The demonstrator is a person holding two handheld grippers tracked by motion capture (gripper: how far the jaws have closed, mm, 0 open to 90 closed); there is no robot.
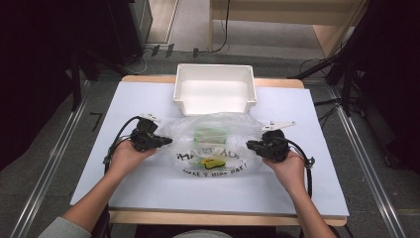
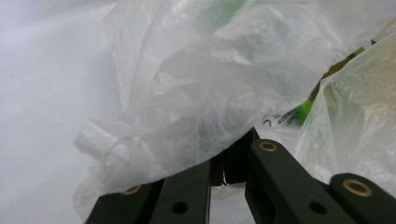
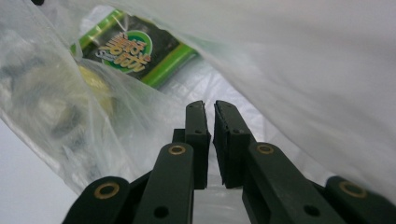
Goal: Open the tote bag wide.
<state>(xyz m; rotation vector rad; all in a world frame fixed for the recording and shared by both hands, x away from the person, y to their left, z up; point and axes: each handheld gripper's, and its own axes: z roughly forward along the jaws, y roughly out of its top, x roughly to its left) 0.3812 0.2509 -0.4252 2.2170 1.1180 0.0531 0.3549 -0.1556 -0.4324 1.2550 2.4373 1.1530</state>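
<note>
From the high view, we hold a clear plastic bag (image 1: 213, 141) between the two grippers at the middle of the white table (image 1: 148, 188), its long axis running across from hand to hand; the left gripper (image 1: 166, 141) pinches its left edge and the right gripper (image 1: 250, 145) its right edge, so both hands are equally near. Just behind the bag stands an empty white bin (image 1: 215, 89), well within reach. Dark print on the bag's front is too small to read with confidence, and a yellow item (image 1: 214, 161) and a green packet (image 1: 210, 134) lie inside. In the left gripper view, our jaws are closed on a bunched fold of the plastic bag (image 2: 196, 93), the film gathered right at the tips and spilling up and away from them. In the right gripper view, the jaws stand nearly together with the plastic bag (image 3: 299, 70) draped round them; we take it that thin film is nipped between the pads, though the slit looks almost bare. Beyond them the green packet (image 3: 135, 49) shows a round logo with stylised lettering we cannot make out.
</note>
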